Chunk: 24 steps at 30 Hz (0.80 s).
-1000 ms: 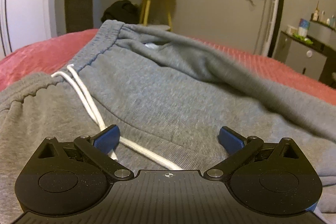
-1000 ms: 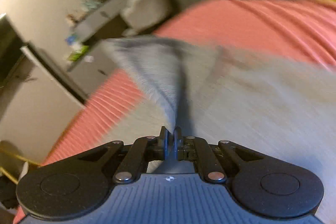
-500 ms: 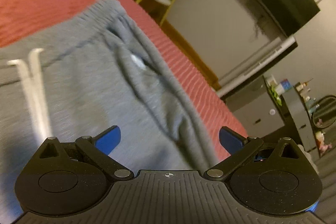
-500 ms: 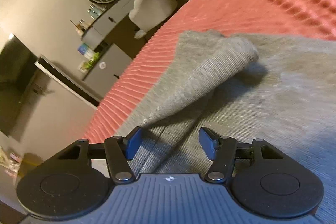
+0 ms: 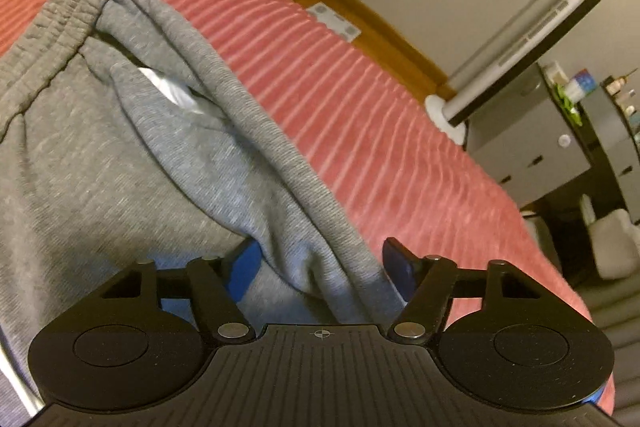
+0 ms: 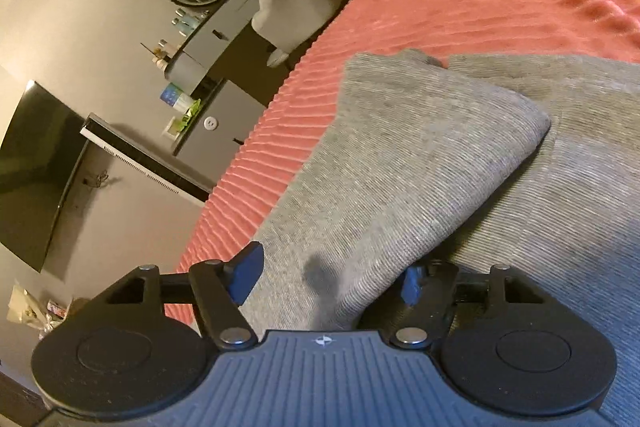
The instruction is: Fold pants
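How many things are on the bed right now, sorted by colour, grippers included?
Grey: 1, the pants
Red: 1, the bedspread
Black with blue pads: 2, the left gripper closing around a raised fold of the pants, and the right gripper opening over another fold
Total: 4

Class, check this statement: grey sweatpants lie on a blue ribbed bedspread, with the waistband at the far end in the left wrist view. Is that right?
Not quite. The bedspread is pinkish red, not blue, as both wrist views show. The rest holds: the grey sweatpants lie on it, and in the left wrist view the elastic waistband is at the far end.
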Tool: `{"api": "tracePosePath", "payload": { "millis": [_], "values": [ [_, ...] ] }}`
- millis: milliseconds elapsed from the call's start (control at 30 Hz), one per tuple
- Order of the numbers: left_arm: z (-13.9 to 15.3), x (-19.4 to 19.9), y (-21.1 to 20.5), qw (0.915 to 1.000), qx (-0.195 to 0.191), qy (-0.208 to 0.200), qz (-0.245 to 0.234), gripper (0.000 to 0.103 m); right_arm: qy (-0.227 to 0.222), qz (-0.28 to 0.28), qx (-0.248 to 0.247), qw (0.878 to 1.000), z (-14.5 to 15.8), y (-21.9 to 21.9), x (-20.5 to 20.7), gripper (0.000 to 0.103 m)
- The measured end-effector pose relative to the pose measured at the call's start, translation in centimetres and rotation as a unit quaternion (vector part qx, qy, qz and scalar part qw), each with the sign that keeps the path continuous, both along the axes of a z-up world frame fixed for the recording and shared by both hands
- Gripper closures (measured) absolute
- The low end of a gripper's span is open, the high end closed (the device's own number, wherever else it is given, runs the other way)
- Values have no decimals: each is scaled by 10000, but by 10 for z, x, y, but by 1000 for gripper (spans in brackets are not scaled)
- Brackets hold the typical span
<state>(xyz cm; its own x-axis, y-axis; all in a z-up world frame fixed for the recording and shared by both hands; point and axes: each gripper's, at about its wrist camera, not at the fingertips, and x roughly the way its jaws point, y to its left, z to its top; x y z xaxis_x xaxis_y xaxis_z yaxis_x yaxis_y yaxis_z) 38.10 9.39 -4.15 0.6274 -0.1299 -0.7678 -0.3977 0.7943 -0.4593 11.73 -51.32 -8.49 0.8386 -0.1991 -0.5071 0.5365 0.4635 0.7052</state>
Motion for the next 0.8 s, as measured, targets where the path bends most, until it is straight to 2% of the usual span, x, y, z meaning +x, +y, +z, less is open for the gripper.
{"api": "tracePosePath", "payload": {
  "millis": [33, 67, 100, 133, 167, 200, 300, 367, 467, 600, 700, 800],
  "values": [
    [-1, 0, -1, 10000, 40, -2, -19, 41, 8, 7, -44, 10000, 0, 1, 0, 36],
    [-1, 0, 0, 10000, 70, 25, -28, 48, 32, -26, -93, 9999, 1, 2, 0, 43],
    [-2, 0, 1, 9999, 68, 28, -77, 54, 51, -59, -139, 9999, 1, 3, 0, 63],
    [-3, 0, 1, 9999, 66, 36, -116, 58, 87, -62, -171, 9998, 1, 3, 1, 73],
    [-4, 0, 3, 9999, 33, 65, -140, 71, 131, -94, -134, 9998, -1, 2, 1, 86],
    [-4, -2, 6, 9999, -34, 84, -136, 86, 130, -166, -48, 9998, -4, 0, 0, 91],
    [12, -23, 14, 9996, -242, -142, -44, 90, -79, -304, 236, 9992, -12, -6, -5, 97],
    [31, -42, 15, 9985, -271, -380, -271, 90, -253, -357, 433, 9981, -8, -9, -10, 97],
    [62, -85, 25, 9962, -291, -674, -478, 90, -681, -273, 399, 9965, 16, -11, -25, 98],
    [96, -168, 44, 9910, -459, -1066, -664, 90, -922, -316, 189, 9951, 51, -14, -64, 98],
    [94, -231, 54, 9883, -578, -1244, -675, 90, -888, -248, 233, 9955, 65, -19, -104, 98],
    [54, -282, 64, 9916, -788, -887, -521, 90, -371, -153, -174, 9990, 68, -17, -143, 98]
  ]
}}
